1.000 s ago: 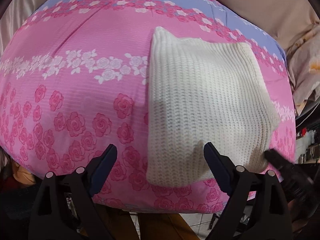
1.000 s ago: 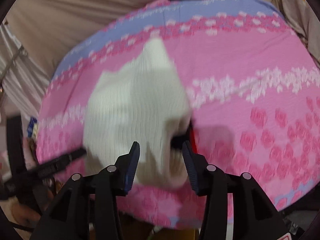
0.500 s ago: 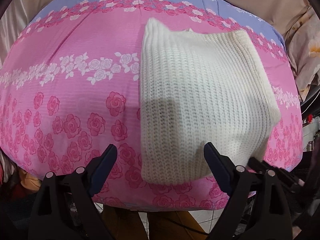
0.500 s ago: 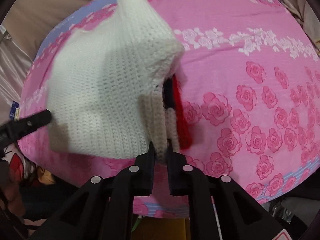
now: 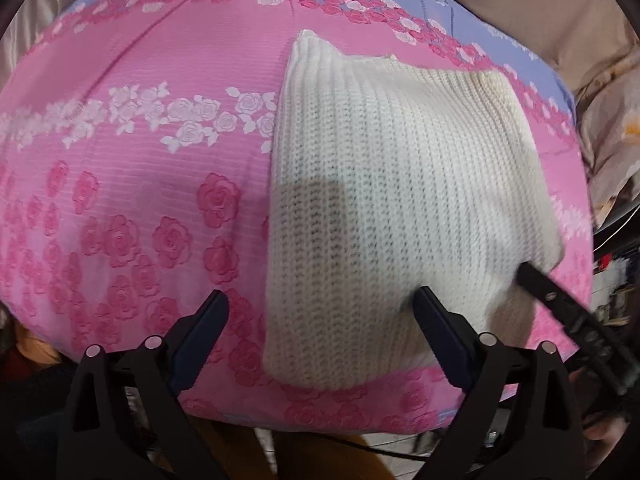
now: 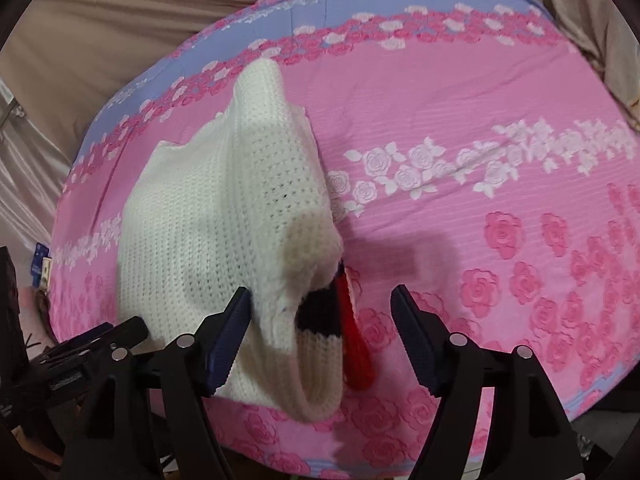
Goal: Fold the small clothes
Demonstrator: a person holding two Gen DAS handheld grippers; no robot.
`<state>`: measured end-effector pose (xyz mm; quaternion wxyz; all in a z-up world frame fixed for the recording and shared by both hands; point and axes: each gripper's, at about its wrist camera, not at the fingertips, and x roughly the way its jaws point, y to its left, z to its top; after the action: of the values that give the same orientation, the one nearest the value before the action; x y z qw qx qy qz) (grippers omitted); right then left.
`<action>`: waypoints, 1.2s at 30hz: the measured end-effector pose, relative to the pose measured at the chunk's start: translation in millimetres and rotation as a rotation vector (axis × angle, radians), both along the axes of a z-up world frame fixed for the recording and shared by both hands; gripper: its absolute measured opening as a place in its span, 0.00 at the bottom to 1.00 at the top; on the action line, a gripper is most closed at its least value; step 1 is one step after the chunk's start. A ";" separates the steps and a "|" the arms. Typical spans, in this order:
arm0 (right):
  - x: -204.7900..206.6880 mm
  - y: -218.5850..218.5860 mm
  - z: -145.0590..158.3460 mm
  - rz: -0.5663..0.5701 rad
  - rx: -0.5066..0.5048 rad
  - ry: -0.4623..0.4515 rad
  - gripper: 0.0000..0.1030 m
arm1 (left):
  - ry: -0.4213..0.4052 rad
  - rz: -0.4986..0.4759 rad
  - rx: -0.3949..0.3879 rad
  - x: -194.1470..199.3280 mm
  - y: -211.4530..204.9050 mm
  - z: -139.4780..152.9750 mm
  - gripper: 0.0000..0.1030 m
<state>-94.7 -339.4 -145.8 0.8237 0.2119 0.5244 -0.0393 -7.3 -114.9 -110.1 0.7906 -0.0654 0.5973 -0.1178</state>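
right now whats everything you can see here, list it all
knit sweater: 1, cream white with black and red bands showing at its open hem, lying folded on the bedsheet
bedsheet: 1, pink with rose print and a lilac border, spread under the sweater
beige fabric: plain tan, behind the bedsheet
left gripper: 1, black with blue pads, open, at the sweater's near edge
right gripper: 1, black with blue pads, open around the hem

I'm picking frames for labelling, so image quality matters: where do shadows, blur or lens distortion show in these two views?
Left wrist view: a grey shadow lies on the white knit garment; the right gripper at the garment's edge is motion-blurred; fisheye bulges the pink floral sheet.
Right wrist view: a soft shadow falls on the sheet beside the garment's opening; edges curve strongly, centre is fairly sharp.
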 end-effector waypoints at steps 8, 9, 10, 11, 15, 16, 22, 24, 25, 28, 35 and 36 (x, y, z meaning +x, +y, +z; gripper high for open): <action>22.8 -3.6 -37.4 -0.029 0.201 0.033 0.88 | 0.161 0.192 -0.318 45.5 29.3 -49.5 0.96; 25.3 -3.9 -40.8 -0.035 0.238 0.042 0.88 | 0.150 0.175 -0.319 46.6 26.7 -48.1 0.96; 26.8 -3.1 -42.6 -0.040 0.258 0.047 0.88 | 0.149 0.134 -0.297 49.0 19.6 -47.6 0.96; 28.8 -1.1 -43.9 -0.044 0.270 0.053 0.90 | 0.142 0.109 -0.285 49.8 15.0 -46.3 0.96; 35.0 11.2 -42.6 -0.039 0.244 0.061 0.90 | 0.163 0.050 -0.289 50.9 -2.4 -43.8 0.92; 36.1 13.1 -42.3 -0.043 0.243 0.065 0.90 | 0.166 0.049 -0.286 51.6 -4.3 -42.5 0.90; 44.0 26.5 -36.0 -0.018 0.285 0.060 0.59 | 0.177 -0.017 -0.293 56.2 -2.6 -32.9 0.59; 44.6 31.0 -30.1 -0.011 0.288 0.054 0.51 | 0.185 -0.031 -0.321 54.5 5.9 -27.0 0.52; 44.2 31.9 -27.1 -0.007 0.288 0.047 0.48 | 0.185 -0.039 -0.340 54.9 7.3 -22.8 0.49; 33.1 29.9 -14.9 -0.020 0.308 0.011 0.44 | 0.187 -0.072 -0.392 52.8 8.3 -9.1 0.47; -5.6 24.2 -6.2 -0.097 0.284 -0.003 0.46 | 0.224 -0.172 -0.406 35.3 -9.5 -4.4 0.50; -7.3 24.0 -10.8 -0.098 0.271 0.010 0.47 | 0.230 -0.167 -0.387 32.7 -8.6 -10.1 0.51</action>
<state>-102.0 -315.4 -156.6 0.7820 0.3464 0.5180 -0.0094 25.3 -123.5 -120.2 0.6777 -0.1790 0.6531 -0.2866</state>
